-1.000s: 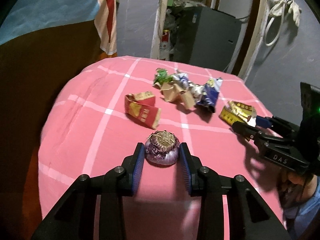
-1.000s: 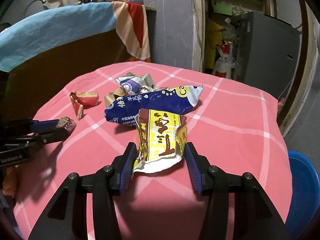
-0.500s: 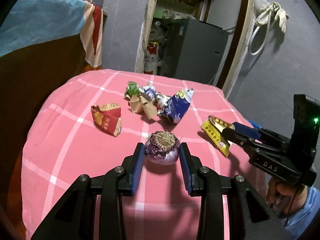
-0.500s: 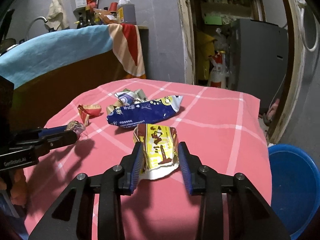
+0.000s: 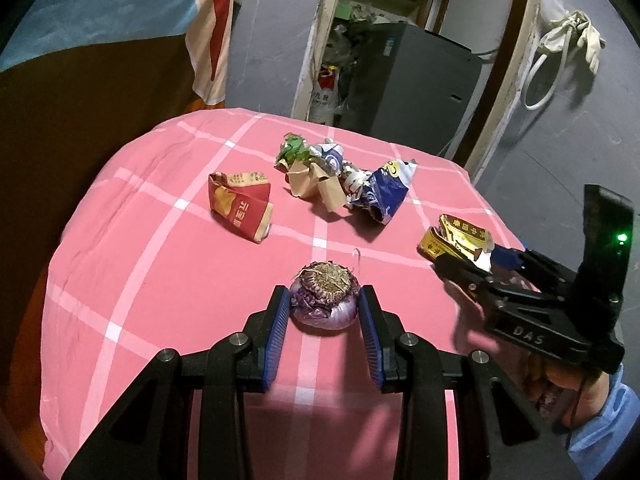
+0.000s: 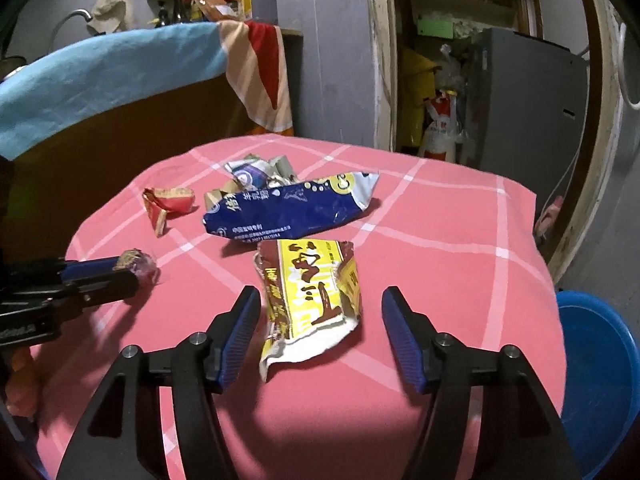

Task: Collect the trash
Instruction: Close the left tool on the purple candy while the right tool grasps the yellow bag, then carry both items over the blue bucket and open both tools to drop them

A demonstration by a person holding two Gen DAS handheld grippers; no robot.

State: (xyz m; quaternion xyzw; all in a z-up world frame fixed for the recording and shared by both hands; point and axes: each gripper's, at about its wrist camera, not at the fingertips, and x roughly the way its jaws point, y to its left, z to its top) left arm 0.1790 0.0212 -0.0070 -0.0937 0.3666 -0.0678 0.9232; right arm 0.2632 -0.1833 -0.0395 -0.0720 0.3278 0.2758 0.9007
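My left gripper (image 5: pixel 323 304) is shut on a purple onion piece (image 5: pixel 324 298) over the pink checked tablecloth (image 5: pixel 160 264). It also shows at the left of the right wrist view (image 6: pixel 136 266). My right gripper (image 6: pixel 316 312) is open, its jaws wide apart on either side of a yellow and brown wrapper (image 6: pixel 310 292) that seems to drop away between them. That wrapper also shows in the left wrist view (image 5: pixel 460 238). On the table lie a blue snack bag (image 6: pixel 288 210), a red carton (image 5: pixel 240 206) and crumpled paper scraps (image 5: pixel 312 168).
A blue bin (image 6: pixel 596 376) stands on the floor at the table's right edge. A wooden board draped with a blue and striped towel (image 6: pixel 120 68) rises at the left. A grey cabinet (image 5: pixel 412 76) stands behind the table by the doorway.
My right gripper has opened from around the yellow wrapper, which now hangs loose between the jaws. My left gripper keeps its hold on the onion piece and has lifted slightly.
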